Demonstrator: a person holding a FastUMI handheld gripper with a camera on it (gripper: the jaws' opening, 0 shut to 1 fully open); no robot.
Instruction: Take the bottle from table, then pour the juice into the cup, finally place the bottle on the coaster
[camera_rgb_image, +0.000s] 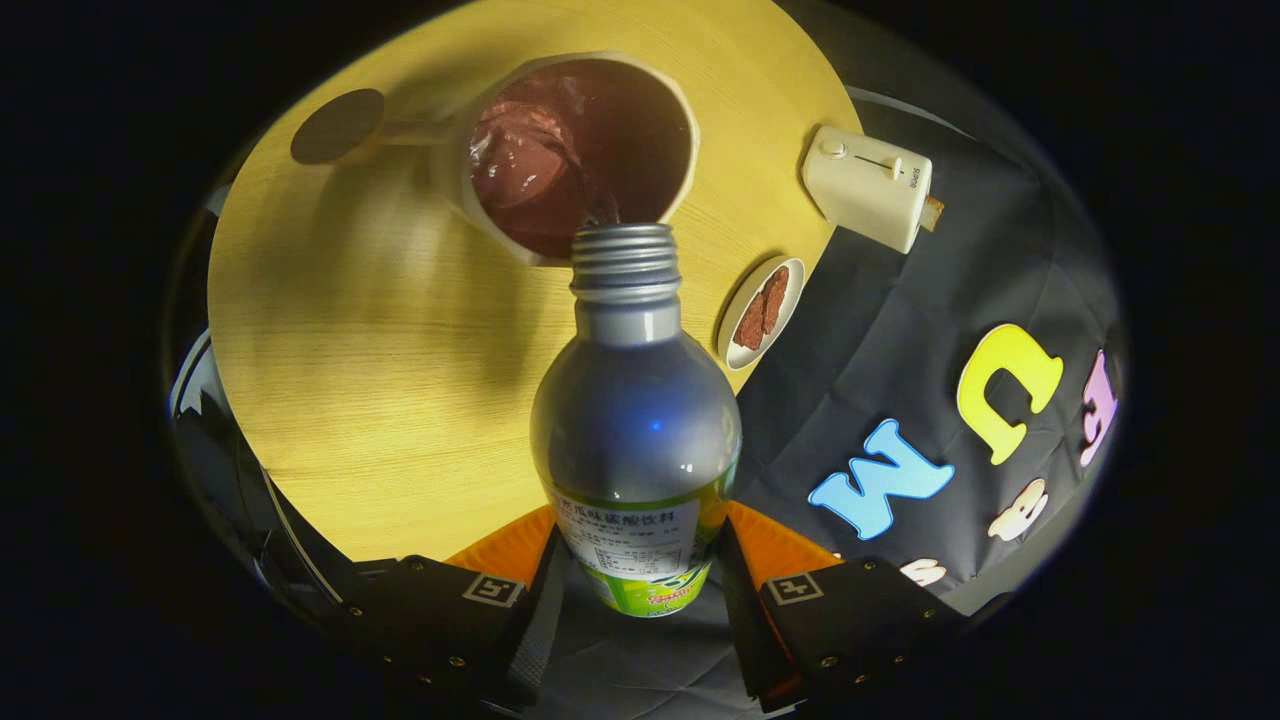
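The bottle (636, 420), a silvery one with a threaded open neck and a green-and-white label at its base, sits pinched between the two fingers of the tongs (636, 590), which press on its lower body from either side. It is tipped forward, its mouth reaching the near rim of the cup (575, 150) at about 12 o'clock from the tongs. A thin dark stream runs from the bottle's mouth into the cup, which already holds dark reddish juice with a glossy, uneven top; whether that is foam or a lining is hard to tell through the fisheye.

The cup is pale with a handle pointing toward 10 o'clock, and stands on the round yellow wooden surface (380, 380). Just past the handle, at 10 o'clock from the cup, lies a dark round coaster (337, 126), flat on the surface and apart from the bottle.

At 4 o'clock from the cup, near the edge of the surface, is a small white dish (745, 335) holding brown pieces. Further out at 2 o'clock from the bottle, a cream toaster (868, 186) lies off the surface against the dark cloth.
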